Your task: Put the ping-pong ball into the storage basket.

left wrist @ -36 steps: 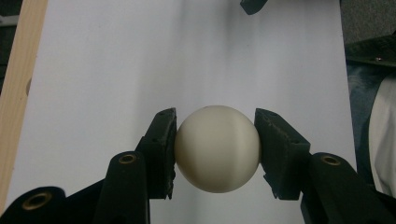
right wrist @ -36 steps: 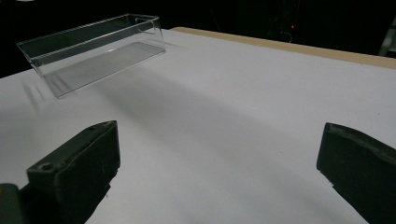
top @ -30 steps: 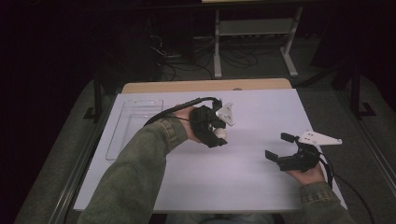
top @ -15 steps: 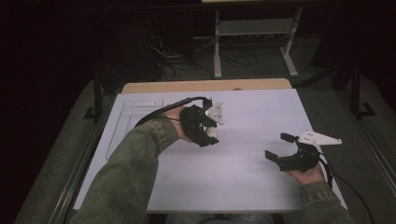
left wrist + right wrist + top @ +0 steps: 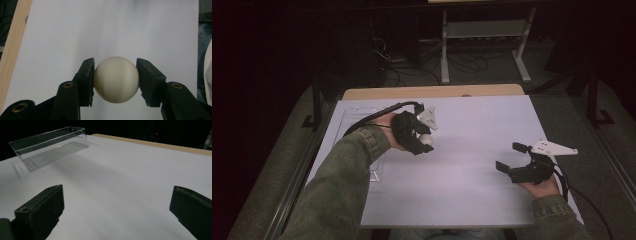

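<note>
Left claw (image 5: 426, 142) carried ball (image 5: 116, 79) leftward | right claw (image 5: 511, 160) agape

Smooth, faintly glossy cream ball (image 5: 116, 79); matt white table sheet (image 5: 472, 130), wooden edge; clear glossy plastic tray (image 5: 50, 145).

One cream ball (image 5: 116, 79), one clear plastic tray (image 5: 50, 146), two grippers, one white table (image 5: 482, 125).

Left tongs (image 5: 424, 145) with ball (image 5: 426, 140) nearer tray (image 5: 357, 120).
</note>
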`<action>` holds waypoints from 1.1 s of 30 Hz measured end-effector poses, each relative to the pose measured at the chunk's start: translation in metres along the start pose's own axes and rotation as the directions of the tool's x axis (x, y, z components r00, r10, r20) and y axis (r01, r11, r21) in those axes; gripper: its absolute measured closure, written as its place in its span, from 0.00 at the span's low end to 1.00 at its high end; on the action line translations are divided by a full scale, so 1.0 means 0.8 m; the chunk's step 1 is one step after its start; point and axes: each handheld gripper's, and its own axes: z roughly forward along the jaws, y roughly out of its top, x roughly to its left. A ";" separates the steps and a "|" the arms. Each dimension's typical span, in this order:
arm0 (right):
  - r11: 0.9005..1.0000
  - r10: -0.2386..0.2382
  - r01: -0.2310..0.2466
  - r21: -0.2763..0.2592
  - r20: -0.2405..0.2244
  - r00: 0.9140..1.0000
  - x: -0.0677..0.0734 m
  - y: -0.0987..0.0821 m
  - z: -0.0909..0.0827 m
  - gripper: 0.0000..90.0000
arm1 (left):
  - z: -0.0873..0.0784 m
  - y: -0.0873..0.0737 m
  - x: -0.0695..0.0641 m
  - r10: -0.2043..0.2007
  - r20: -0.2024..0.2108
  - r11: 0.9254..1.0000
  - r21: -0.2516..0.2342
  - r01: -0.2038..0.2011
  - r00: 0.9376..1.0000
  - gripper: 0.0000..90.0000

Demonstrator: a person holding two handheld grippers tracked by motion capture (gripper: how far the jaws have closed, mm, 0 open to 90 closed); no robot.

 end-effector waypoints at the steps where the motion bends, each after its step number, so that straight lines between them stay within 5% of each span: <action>1: 1.000 0.000 0.000 0.000 0.000 1.000 0.000 0.000 0.000 0.00 | -0.002 -0.001 0.000 -0.002 0.000 1.000 -0.001 0.002 1.000 0.56; 26: 1.000 -0.002 0.002 0.009 -0.006 1.000 0.001 -0.001 0.002 0.00 | -0.026 -0.063 0.007 -0.069 -0.026 0.995 0.073 0.071 0.997 0.56; 33: 1.000 -0.003 0.003 0.010 -0.006 1.000 0.000 -0.001 0.002 0.00 | -0.034 -0.072 0.009 -0.085 -0.039 0.994 0.059 0.087 0.996 0.56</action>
